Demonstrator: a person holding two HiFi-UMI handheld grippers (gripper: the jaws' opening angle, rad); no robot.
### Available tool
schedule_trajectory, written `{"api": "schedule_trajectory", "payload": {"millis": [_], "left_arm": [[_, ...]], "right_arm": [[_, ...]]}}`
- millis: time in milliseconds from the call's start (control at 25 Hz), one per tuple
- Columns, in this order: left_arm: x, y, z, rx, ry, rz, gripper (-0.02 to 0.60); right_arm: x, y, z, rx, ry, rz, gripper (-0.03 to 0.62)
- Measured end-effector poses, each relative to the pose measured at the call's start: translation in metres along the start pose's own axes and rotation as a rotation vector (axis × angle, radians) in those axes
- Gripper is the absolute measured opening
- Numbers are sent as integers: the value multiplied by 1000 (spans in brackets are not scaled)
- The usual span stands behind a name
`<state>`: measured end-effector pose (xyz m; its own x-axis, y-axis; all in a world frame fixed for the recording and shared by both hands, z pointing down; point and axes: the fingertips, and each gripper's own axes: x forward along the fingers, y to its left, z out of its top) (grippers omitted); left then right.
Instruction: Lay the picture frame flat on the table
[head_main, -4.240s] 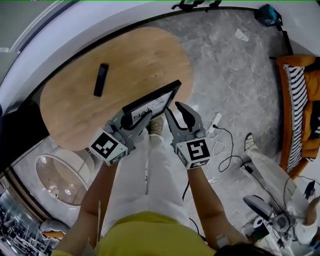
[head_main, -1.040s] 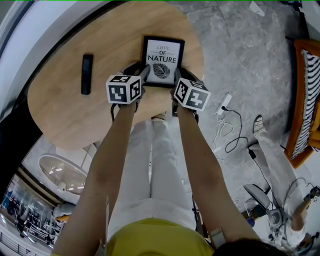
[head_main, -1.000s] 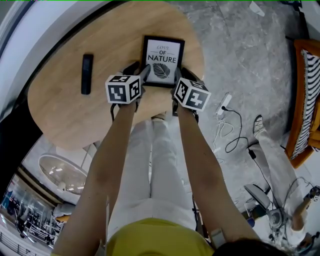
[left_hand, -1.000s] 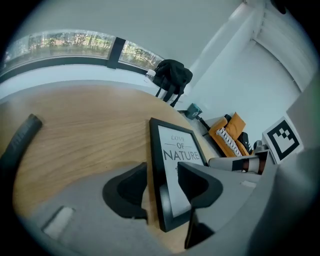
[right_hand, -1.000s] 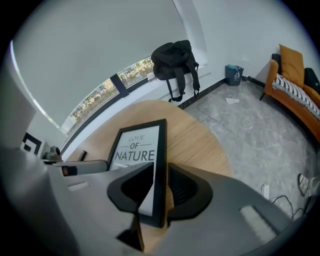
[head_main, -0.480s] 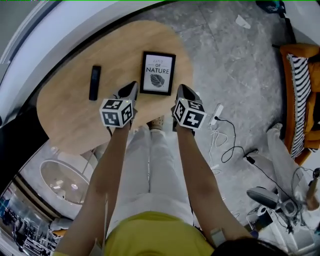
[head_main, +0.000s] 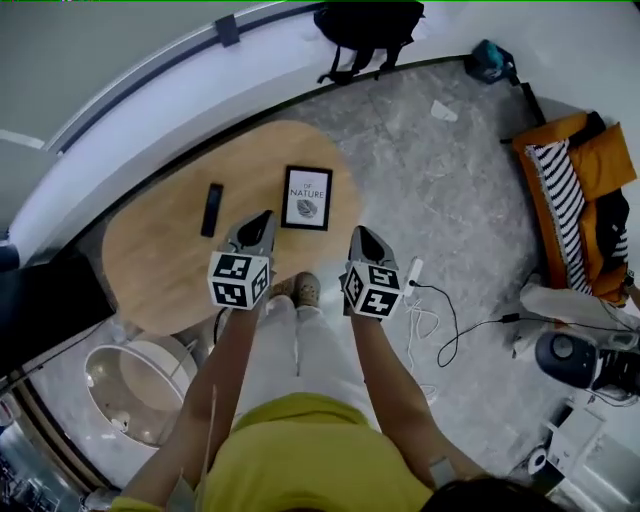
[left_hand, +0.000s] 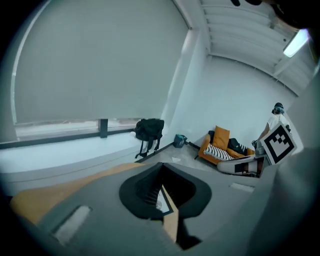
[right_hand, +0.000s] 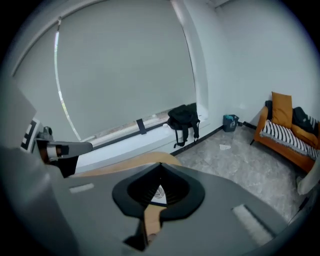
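Fingers of the left gripper (head_main: 262, 216) and right gripper (head_main: 362, 233) are closed on nothing, above the oval wooden table's (head_main: 160, 270) near edge. The black-framed leaf print (head_main: 306, 197) lies flat by its right edge. It looks rigid, light and probably glass-fronted, best gripped by opposite side rails.

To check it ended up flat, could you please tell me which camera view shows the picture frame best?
The head view: the whole picture frame lies flat, print up, on the wooden table. The left and right gripper views each catch only a thin sliver of it, the rest blocked by their own hardware.
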<state>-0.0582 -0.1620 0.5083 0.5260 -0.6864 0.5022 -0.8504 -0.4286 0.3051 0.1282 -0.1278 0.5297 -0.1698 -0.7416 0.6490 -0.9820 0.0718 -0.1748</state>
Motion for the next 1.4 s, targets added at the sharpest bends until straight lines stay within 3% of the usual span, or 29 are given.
{"api": "schedule_trajectory", "payload": {"millis": [360,600,800,1000,1400], "left_arm": [[-111,-63,129,108,-245,15,-2],[-164,-101,183,170,-401,27,-2],[-187,-124,198,174,-444,-6,-2],[-201,-130,205,214,-470,21,-2],[-211,-133,207,236,-489,11,-2]], "right_arm": [[-117,43,118,-129,-292,54,0],[-187,75,171,-238,-452,81,0],[-225,92,192,-274,-522,106,0],[-242,101,202,-305,-577,104,0],[-245,114,193,-319,-574,137,0]]}}
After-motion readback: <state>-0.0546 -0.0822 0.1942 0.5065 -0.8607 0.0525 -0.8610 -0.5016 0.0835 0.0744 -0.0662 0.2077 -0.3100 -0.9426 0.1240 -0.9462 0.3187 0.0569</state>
